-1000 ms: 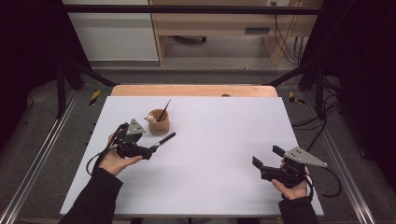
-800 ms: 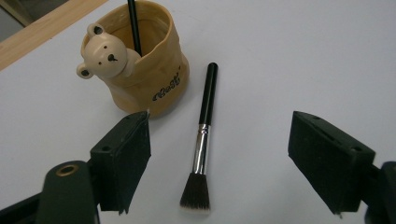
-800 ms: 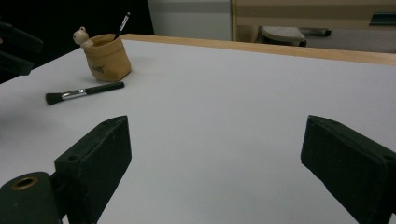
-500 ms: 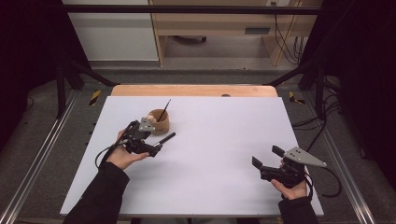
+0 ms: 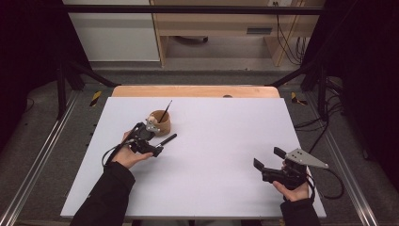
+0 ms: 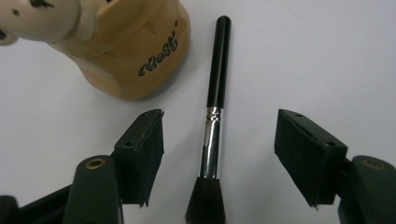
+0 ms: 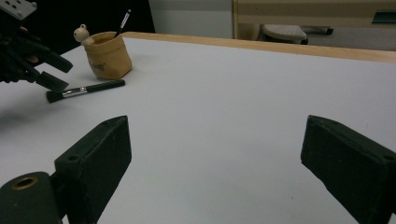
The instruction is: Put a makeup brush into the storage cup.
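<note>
A black make-up brush (image 6: 215,116) with a silver ferrule lies flat on the white table (image 5: 226,141), right beside a tan pot (image 6: 135,51). My left gripper (image 6: 219,130) hovers low over the brush, one jaw on each side of the ferrule. Its jaws have just been closing, and gaps still show between the pads and the brush. In the high view the left gripper (image 5: 155,147) sits just in front of the pot (image 5: 160,123). My right gripper (image 5: 269,158) rests open near the table's front right, holding nothing.
A thin dark-handled brush (image 5: 165,109) stands tilted in the pot, and a small round figure (image 7: 82,32) sits on its rim. A wooden strip (image 5: 195,91) borders the table's far edge. Metal frame rails run along both sides.
My left hand has moved right toward the pot and sunk over the lying brush, with its jaws narrower than before. The right hand has stayed where it was.
</note>
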Demonstrator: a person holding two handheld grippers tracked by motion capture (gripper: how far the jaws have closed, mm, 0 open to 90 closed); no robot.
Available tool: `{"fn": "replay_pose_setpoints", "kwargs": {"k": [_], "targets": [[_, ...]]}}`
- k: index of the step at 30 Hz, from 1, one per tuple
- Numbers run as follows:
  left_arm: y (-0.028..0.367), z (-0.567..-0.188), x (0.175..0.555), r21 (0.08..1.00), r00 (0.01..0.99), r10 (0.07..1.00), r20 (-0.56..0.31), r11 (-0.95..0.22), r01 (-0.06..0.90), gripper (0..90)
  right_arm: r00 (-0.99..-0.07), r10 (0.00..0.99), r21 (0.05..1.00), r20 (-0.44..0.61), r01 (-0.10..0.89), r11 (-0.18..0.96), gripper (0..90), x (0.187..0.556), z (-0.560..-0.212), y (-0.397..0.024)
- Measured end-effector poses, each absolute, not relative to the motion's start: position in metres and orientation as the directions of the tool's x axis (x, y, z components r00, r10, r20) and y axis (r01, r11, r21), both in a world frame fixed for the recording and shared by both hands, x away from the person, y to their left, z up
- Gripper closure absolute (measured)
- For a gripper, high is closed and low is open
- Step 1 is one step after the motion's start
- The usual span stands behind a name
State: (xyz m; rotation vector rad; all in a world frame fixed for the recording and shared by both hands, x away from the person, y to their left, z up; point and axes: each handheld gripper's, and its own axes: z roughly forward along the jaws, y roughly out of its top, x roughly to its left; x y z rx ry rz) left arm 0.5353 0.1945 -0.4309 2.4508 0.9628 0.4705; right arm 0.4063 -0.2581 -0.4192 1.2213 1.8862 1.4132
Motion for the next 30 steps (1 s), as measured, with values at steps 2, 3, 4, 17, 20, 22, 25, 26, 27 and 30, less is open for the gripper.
{"fn": "replay_pose_setpoints", "kwargs": {"k": [2, 3, 4, 17, 20, 22, 25, 26, 27, 30], "targets": [[0.194, -0.434, 0.537, 0.524, 0.695, 0.704, 0.144, -0.65, 0.55, 34.2, -0.485, 0.865, 0.928, 0.127, 0.367, 0.069, 9.0, 0.406, -0.419, -0.258], [0.194, -0.436, 0.538, 0.52, 0.695, 0.704, 0.144, -0.652, 0.552, 35.1, -0.485, 0.865, 0.928, 0.126, 0.367, 0.07, 9.0, 0.406, -0.419, -0.258], [0.194, -0.437, 0.539, 0.517, 0.697, 0.702, 0.142, -0.654, 0.553, 36.0, -0.484, 0.866, 0.927, 0.128, 0.369, 0.069, 9.0, 0.406, -0.419, -0.258], [0.191, -0.448, 0.546, 0.491, 0.699, 0.702, 0.134, -0.66, 0.569, 51.0, -0.489, 0.863, 0.926, 0.125, 0.371, 0.076, 9.0, 0.407, -0.42, -0.257], [0.19, -0.45, 0.547, 0.482, 0.701, 0.7, 0.132, -0.664, 0.572, 54.1, -0.49, 0.862, 0.926, 0.125, 0.371, 0.077, 9.0, 0.407, -0.421, -0.256], [0.19, -0.451, 0.547, 0.482, 0.704, 0.7, 0.124, -0.662, 0.574, 56.1, -0.492, 0.862, 0.925, 0.125, 0.371, 0.077, 9.0, 0.407, -0.421, -0.256], [0.189, -0.452, 0.548, 0.477, 0.707, 0.697, 0.12, -0.665, 0.575, 59.7, -0.488, 0.863, 0.923, 0.132, 0.378, 0.073, 9.0, 0.407, -0.42, -0.255], [0.189, -0.452, 0.548, 0.47, 0.711, 0.693, 0.115, -0.669, 0.576, 61.0, -0.488, 0.863, 0.923, 0.133, 0.378, 0.072, 9.0, 0.407, -0.421, -0.255], [0.189, -0.453, 0.549, 0.468, 0.712, 0.693, 0.111, -0.668, 0.578, 62.4, -0.487, 0.863, 0.923, 0.132, 0.379, 0.073, 9.0, 0.407, -0.421, -0.255], [0.189, -0.453, 0.549, 0.467, 0.715, 0.691, 0.105, -0.669, 0.578, 65.1, -0.489, 0.862, 0.923, 0.133, 0.378, 0.072, 9.0, 0.407, -0.42, -0.255]]}}
